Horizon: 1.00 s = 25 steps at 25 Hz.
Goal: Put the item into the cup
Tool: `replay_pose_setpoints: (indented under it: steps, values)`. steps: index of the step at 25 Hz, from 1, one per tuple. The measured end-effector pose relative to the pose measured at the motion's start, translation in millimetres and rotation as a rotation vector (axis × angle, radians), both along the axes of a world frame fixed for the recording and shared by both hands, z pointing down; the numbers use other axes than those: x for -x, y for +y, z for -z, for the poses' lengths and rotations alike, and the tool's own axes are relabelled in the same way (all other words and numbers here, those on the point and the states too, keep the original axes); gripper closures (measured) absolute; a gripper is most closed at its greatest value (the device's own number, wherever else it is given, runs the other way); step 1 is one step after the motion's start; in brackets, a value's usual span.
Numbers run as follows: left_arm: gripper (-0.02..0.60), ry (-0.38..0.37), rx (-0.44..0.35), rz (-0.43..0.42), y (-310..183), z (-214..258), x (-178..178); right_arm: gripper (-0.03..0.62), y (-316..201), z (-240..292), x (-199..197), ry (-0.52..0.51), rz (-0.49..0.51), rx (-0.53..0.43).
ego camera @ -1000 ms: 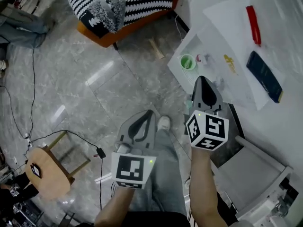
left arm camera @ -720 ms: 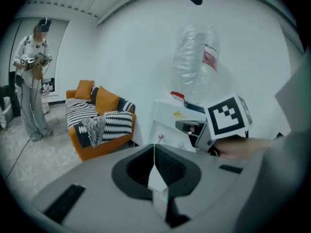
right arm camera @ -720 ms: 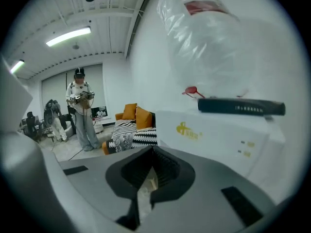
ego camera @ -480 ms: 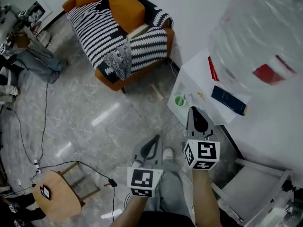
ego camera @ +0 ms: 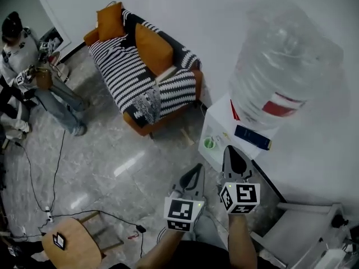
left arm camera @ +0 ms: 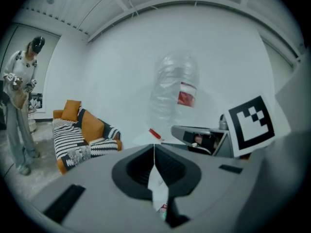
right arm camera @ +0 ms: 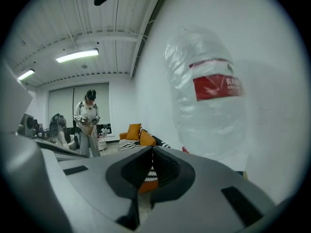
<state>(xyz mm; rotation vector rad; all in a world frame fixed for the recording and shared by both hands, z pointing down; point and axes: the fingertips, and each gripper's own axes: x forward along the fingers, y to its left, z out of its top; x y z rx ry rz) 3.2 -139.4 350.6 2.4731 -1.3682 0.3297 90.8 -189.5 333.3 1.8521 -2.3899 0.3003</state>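
Both grey plastic hand-held grippers, left (ego camera: 197,168) and right (ego camera: 230,151), have their jaws pressed together on nothing. The small round green cup (ego camera: 208,143) stands on the white bench (ego camera: 223,122), just ahead of them and between their tips.

Office lounge — sofa (ego camera: 143,66), water dispenser (ego camera: 279,66).

Glossy stone floor (ego camera: 106,150); clear, seemingly plastic bottle (ego camera: 280,66).

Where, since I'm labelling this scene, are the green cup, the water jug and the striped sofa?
Green cup (ego camera: 208,143), head view, its open top.
Water jug (ego camera: 283,66), head view, clear body above red label.
Striped sofa (ego camera: 120,73), head view, striped seat cushion.
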Motion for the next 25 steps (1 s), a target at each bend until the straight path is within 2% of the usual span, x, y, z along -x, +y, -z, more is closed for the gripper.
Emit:
replay_pose_setpoints:
  steps: [3, 8, 13, 17, 21, 25]
  values:
    - [0.568, 0.037, -0.059, -0.05, -1.0, 34.6, -26.7, 0.583, 6.3, 36.6, -14.5, 0.012, -0.002, -0.059]
    - [0.568, 0.031, -0.172, -0.104, -3.3, 85.7, -50.4, 0.583, 20.9, 89.5, -34.4, 0.032, -0.042, -0.145]
    - [0.568, 0.03, -0.25, -0.099, -11.0, 121.2, -58.2, 0.583, 33.2, 118.9, -45.1, 0.01, -0.06, -0.201]
    - [0.568, 0.043, -0.285, -0.062, -12.9, 140.0, -50.9, 0.583, 41.5, 128.4, -38.0, -0.045, -0.024, -0.237]
    - [0.568, 0.035, -0.306, -0.027, -16.3, 146.1, -44.9, 0.583, 45.8, 126.9, -28.3, -0.054, 0.0, -0.239]
    - [0.568, 0.017, -0.32, -0.037, -18.9, 147.0, -45.7, 0.585, 42.4, 128.1, -27.2, -0.058, 0.009, -0.238]
